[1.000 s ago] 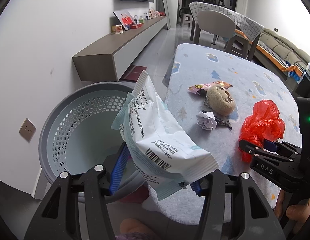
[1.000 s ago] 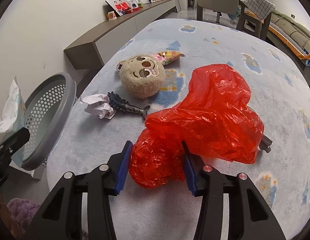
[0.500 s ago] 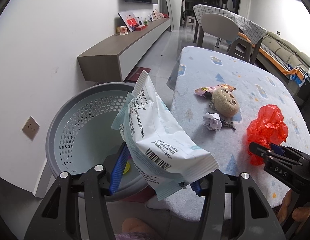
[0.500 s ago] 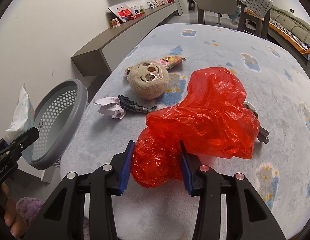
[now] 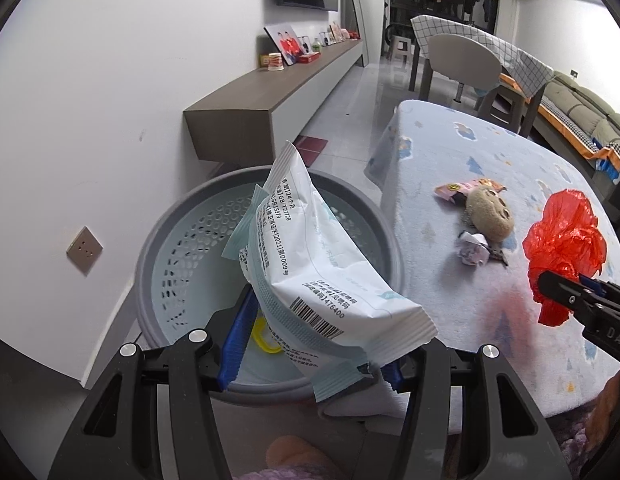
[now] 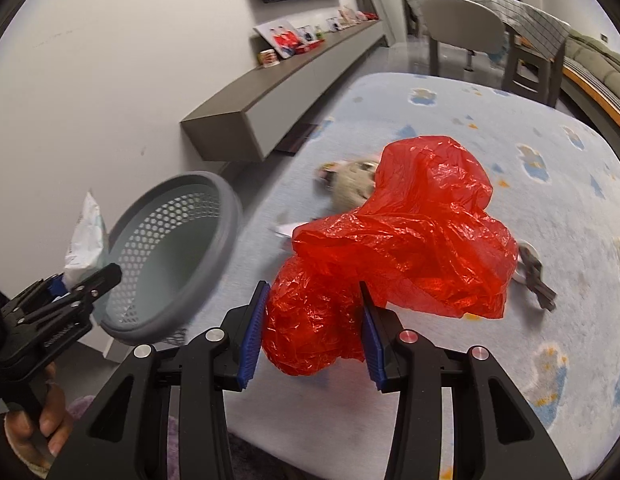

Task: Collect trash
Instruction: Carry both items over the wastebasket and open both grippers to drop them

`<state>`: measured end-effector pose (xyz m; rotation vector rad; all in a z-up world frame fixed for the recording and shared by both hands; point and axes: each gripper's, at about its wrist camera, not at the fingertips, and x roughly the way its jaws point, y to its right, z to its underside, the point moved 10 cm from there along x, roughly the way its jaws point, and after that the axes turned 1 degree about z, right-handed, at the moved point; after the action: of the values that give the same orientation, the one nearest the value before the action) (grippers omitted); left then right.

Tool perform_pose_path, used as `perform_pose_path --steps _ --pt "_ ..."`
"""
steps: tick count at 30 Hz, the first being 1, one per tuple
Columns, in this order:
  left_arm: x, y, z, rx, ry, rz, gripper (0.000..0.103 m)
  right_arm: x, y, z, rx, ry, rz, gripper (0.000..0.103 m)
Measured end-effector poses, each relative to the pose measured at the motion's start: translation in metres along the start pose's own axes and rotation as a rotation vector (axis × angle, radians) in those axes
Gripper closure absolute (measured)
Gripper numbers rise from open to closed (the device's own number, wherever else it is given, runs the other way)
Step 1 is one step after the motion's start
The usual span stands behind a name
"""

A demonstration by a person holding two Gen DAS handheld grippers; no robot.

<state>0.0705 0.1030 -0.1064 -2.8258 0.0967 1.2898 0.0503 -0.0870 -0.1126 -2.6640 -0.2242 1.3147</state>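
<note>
Left wrist view: the left gripper (image 5: 310, 344) is clamped on the white wrapper (image 5: 310, 276), right above the grey basket (image 5: 170, 248), its long axis slanting up over the rim. To the right, the right gripper (image 6: 311, 328) pinches the red bag (image 6: 405, 240), apparently just clear of the blanketed table (image 6: 549, 184); the basket lies to its left. The left one's nearer.

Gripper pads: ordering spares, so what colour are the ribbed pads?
Blue ribbed pads, clearest in the right wrist view.
</note>
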Motion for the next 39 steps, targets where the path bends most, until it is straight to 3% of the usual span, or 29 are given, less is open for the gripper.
perform_pose_path --steps 11,18,27,32,34,39 --pt "0.013 -0.061 -0.008 -0.057 -0.003 -0.054 0.05 0.034 -0.109 -0.03 -0.202 -0.018 -0.139 0.062" --pt "0.033 -0.086 -0.007 -0.082 -0.036 -0.068 0.05 0.07 -0.157 -0.032 -0.342 -0.064 -0.19 0.062" --pt "0.046 -0.103 -0.001 -0.142 -0.066 -0.058 0.047 0.102 -0.173 -0.038 -0.386 -0.101 -0.204 0.061" --pt "0.047 -0.106 -0.001 -0.151 -0.059 -0.06 0.032 0.108 -0.173 -0.041 -0.381 -0.095 -0.201 0.044" --pt "0.046 -0.106 -0.001 -0.151 -0.056 -0.066 0.031 0.109 -0.172 -0.044 -0.371 -0.09 -0.205 0.037" --pt "0.045 -0.107 0.0 -0.155 -0.056 -0.067 0.03 0.108 -0.168 -0.044 -0.359 -0.089 -0.204 0.036"
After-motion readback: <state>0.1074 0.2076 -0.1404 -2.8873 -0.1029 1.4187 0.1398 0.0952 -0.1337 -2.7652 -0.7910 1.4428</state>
